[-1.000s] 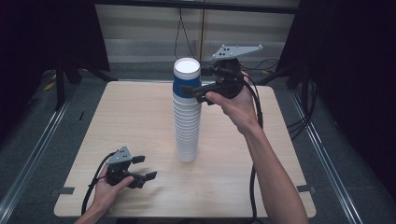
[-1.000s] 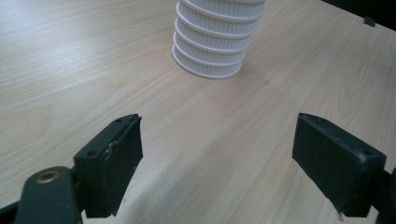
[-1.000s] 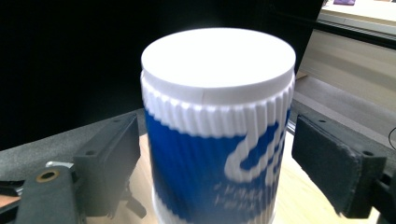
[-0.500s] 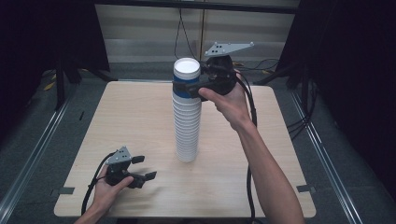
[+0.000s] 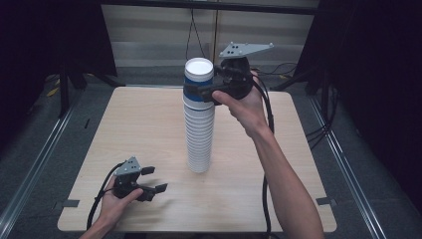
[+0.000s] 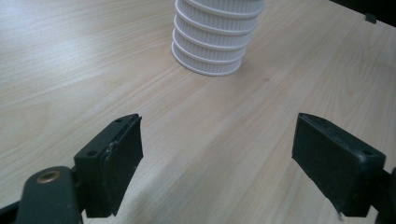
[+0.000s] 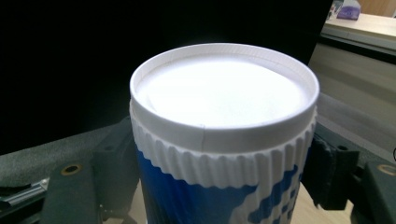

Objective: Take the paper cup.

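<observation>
Blue-and-white ribbed paper cup (image 5: 198,82), frame centre-top, crowns tall white ribbed cup stack (image 5: 199,134); right gripper (image 5: 206,93) jaws, just closing, clamp it for lifting. Left gripper (image 5: 153,180), lower left, half-open, empty, waiting on pale wooden table (image 5: 139,124).

The right gripper (image 5: 201,93) has just closed its jaws onto the top cup (image 5: 199,79).
</observation>
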Demonstrator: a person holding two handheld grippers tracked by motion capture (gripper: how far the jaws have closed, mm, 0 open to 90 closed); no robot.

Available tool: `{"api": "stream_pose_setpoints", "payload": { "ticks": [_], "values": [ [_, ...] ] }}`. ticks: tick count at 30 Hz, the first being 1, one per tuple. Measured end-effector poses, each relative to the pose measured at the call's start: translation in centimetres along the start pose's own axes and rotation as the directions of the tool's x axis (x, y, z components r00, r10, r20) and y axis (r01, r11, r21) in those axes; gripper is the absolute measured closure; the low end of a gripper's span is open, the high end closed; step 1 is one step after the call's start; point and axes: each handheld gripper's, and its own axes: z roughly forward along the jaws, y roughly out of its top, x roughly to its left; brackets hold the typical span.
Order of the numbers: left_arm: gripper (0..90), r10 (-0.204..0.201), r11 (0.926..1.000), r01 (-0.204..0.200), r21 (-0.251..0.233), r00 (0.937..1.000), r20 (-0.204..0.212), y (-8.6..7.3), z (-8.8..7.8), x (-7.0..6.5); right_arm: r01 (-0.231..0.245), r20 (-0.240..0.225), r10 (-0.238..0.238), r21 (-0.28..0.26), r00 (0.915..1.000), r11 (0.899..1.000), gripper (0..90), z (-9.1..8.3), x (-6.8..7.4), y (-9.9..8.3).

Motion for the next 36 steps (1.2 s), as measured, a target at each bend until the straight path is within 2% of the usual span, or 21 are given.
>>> {"api": "stream_pose_setpoints", "payload": {
  "ticks": [12,17,20,26,36],
  "values": [
    [16.2,-0.001,1.0,0.001,-0.01,0.9999,-0.014,0.0,-0.3,0.1,-0.024,0.005,0.024,-0.059,0.9997,0.998,25.7,-0.3,0.0,0.2],
    [16.2,0.002,1.0,-0.002,-0.009,0.9999,-0.011,0.0,-0.3,0.1,-0.024,0.007,0.024,-0.099,0.9997,0.995,25.9,-0.7,0.0,0.4],
    [16.2,0.001,1.0,-0.002,-0.008,0.9999,-0.012,0.0,-0.3,0.1,-0.045,-0.004,0.045,-0.123,0.999,0.991,26.0,-0.9,-0.2,0.4],
    [16.2,0.001,1.0,-0.001,-0.008,0.9999,-0.013,0.0,-0.3,0.1,-0.051,-0.005,0.05,-0.161,0.9987,0.986,26.2,-1.1,-0.2,0.7],
    [16.2,0.002,1.0,-0.002,-0.009,0.9999,-0.013,0.0,-0.3,0.1,-0.056,-0.006,0.056,-0.19,0.9984,0.98,26.4,-1.5,-0.2,1.1]
  ]
}}
